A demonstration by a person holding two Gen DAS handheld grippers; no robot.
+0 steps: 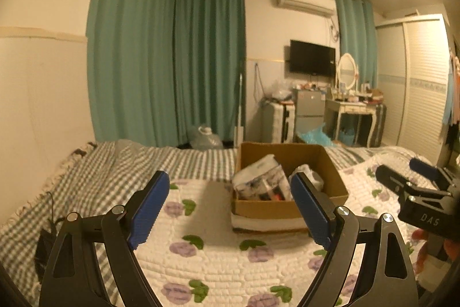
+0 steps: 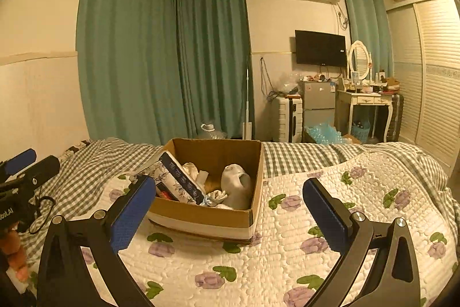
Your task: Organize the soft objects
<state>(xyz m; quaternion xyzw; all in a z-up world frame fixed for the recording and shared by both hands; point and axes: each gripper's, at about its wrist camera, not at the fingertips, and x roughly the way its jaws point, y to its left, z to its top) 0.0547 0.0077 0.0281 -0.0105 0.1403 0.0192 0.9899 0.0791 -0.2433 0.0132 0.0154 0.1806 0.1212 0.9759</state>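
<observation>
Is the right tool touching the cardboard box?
Apart. The right wrist view shows the right tool open above the quilt, short of the cardboard box.

Each gripper, left gripper [image 1: 230,209] and right gripper [image 2: 228,213], has 2 black arms, silver screws, ribbed blue pads [image 1: 149,209]; white lettering marks the bodies.

Left gripper [image 1: 230,209] and right gripper [image 2: 230,213] agape (both empty).
</observation>
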